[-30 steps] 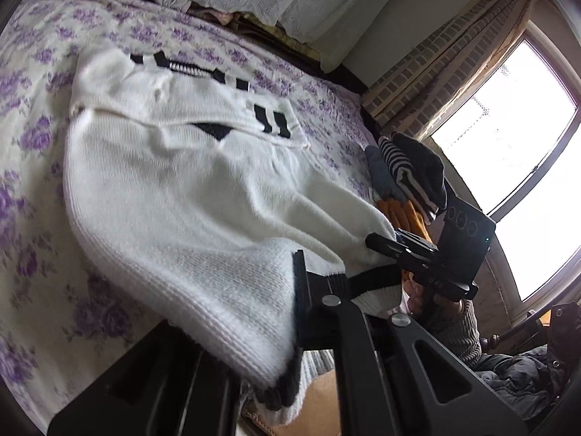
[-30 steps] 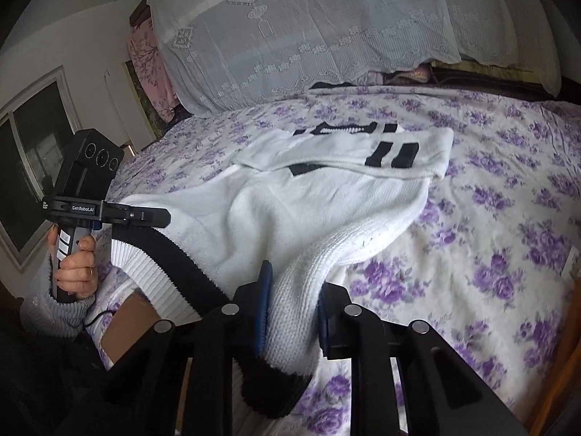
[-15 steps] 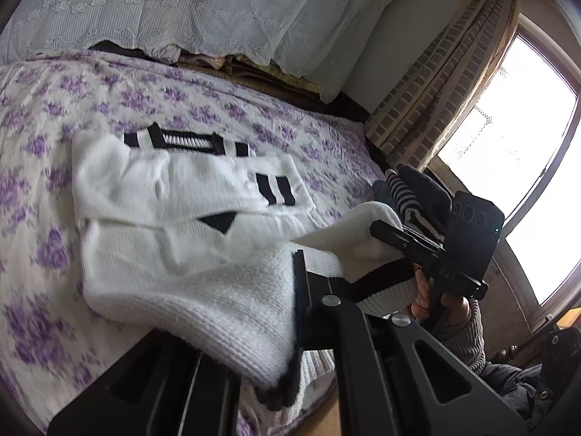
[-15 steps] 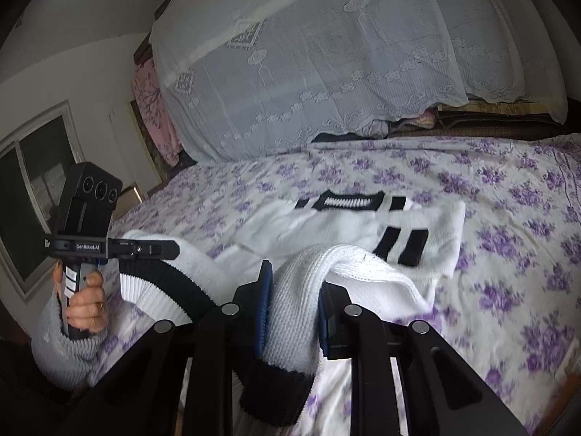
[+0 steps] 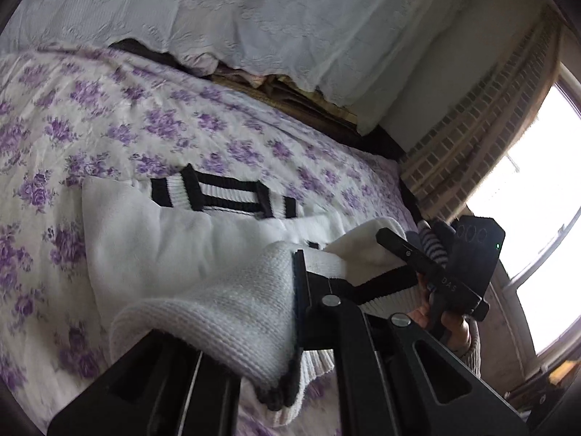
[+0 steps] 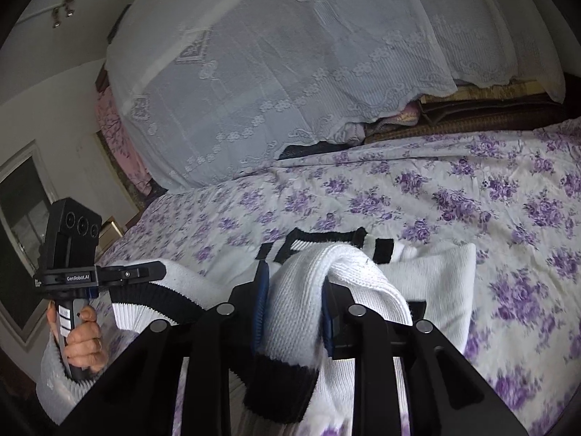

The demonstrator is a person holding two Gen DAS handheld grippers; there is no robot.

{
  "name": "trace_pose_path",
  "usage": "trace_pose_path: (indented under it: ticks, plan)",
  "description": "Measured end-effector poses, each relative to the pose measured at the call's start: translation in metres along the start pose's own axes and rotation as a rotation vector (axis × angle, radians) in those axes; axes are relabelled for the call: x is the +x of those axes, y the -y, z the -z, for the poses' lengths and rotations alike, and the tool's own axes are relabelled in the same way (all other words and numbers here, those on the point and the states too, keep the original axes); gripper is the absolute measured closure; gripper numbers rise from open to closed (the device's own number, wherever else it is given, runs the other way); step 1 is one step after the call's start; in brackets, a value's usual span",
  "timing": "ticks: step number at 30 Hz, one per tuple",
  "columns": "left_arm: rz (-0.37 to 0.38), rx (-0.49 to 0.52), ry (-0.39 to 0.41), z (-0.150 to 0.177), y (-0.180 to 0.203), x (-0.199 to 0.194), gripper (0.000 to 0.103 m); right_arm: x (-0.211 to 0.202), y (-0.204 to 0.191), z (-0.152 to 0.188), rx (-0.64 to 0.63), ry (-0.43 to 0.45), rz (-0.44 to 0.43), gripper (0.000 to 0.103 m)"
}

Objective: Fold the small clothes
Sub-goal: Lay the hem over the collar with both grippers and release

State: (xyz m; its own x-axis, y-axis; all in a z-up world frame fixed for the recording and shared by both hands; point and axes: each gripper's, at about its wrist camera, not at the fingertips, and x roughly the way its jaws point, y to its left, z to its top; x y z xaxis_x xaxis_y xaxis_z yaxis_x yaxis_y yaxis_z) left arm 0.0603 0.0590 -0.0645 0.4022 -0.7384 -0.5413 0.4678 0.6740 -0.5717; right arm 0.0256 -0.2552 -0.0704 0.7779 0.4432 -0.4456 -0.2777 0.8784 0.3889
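A white knit sweater (image 5: 152,250) with black stripes lies on the flowered bed, its striped collar (image 5: 221,196) at the far end. My left gripper (image 5: 254,301) is shut on the sweater's lower hem and holds it off the bed. My right gripper (image 6: 294,301) is shut on the other hem corner of the sweater (image 6: 326,283), also lifted, with the black-edged hem hanging below the jaws. Each gripper shows in the other's view, the right one (image 5: 428,269) at the right, the left one (image 6: 120,276) at the left, both pinching the hem.
The bed sheet (image 6: 472,189) with purple flowers spreads around the sweater. A white lace cover (image 6: 290,72) drapes over a stack at the head of the bed. Dark striped clothes (image 5: 432,243) lie by the window side. A bright window (image 5: 537,218) is at the right.
Both grippers have lifted the sweater's hem and carried it forward toward the collar. The lower half of the sweater now doubles over the upper half.
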Motion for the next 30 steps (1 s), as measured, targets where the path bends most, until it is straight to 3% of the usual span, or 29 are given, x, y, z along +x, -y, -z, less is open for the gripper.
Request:
trace_pose_path:
  ticks: [3, 4, 6, 9, 12, 15, 18, 23, 30]
  plan:
    - [-0.051, -0.093, -0.023, -0.013, -0.035, 0.027, 0.098, 0.038, 0.019, -0.004, 0.037, -0.034, 0.058, 0.023]
    - [-0.073, -0.127, -0.033, -0.016, -0.046, 0.036, 0.098, 0.047, 0.027, -0.002, 0.058, -0.044, 0.076, 0.021]
    - [-0.109, -0.205, -0.049, -0.015, -0.072, 0.05, 0.097, 0.058, 0.047, 0.003, 0.131, -0.062, 0.094, 0.021]
    - [-0.064, -0.262, -0.039, -0.007, -0.091, 0.048, 0.093, 0.045, 0.056, 0.012, 0.157, -0.031, 0.068, 0.021]
    - [-0.058, -0.2, 0.006, -0.01, -0.074, 0.029, 0.084, 0.028, 0.045, 0.009, 0.084, 0.006, 0.065, 0.017]
    - [-0.038, -0.137, 0.04, -0.012, -0.052, 0.01, 0.057, 0.013, 0.035, 0.006, 0.066, 0.002, -0.035, 0.012]
    - [-0.05, -0.1, -0.001, -0.003, -0.04, 0.008, 0.053, -0.005, 0.026, 0.012, 0.051, -0.008, -0.11, 0.008]
    - [-0.072, -0.112, -0.06, 0.018, -0.049, 0.016, 0.043, -0.014, 0.012, 0.036, 0.024, -0.076, -0.169, 0.006]
    - [-0.072, -0.136, -0.068, 0.023, -0.054, 0.022, 0.042, 0.028, -0.018, 0.058, -0.034, -0.262, -0.213, 0.007]
